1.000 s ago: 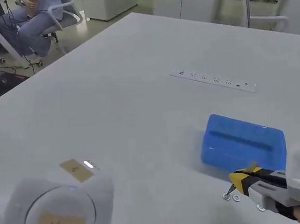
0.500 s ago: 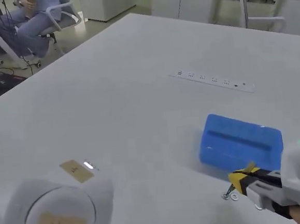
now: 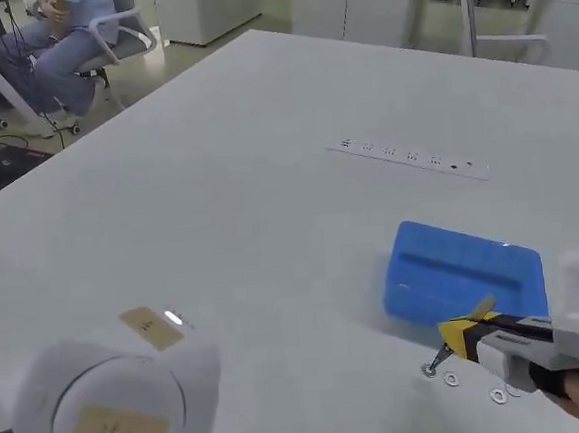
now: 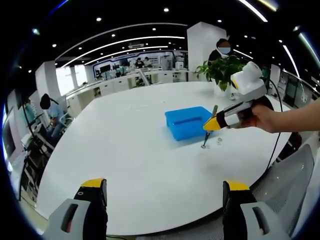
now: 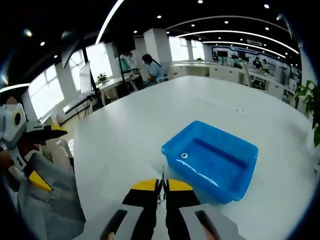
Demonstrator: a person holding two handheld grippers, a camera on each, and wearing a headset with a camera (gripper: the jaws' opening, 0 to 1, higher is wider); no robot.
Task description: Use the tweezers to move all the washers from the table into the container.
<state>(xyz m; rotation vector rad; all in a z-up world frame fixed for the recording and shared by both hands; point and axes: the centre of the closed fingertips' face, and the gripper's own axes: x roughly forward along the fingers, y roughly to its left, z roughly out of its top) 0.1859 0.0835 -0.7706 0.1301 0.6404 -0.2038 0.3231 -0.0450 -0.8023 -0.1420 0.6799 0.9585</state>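
Blue plastic container (image 3: 462, 263) on the white tabletop (image 3: 219, 212), just beyond the right gripper (image 3: 466, 333), whose jaws are pressed together on the tweezers (image 3: 436, 358). The tweezer tips angle down close to the tabletop, just beside the loose washers (image 3: 452, 378) lying in front of the container. A single washer (image 5: 184, 155) lies inside it. The left gripper (image 4: 163, 184), jaws wide apart and empty, is well apart from them. A power strip (image 3: 405, 155) lies beyond the container.
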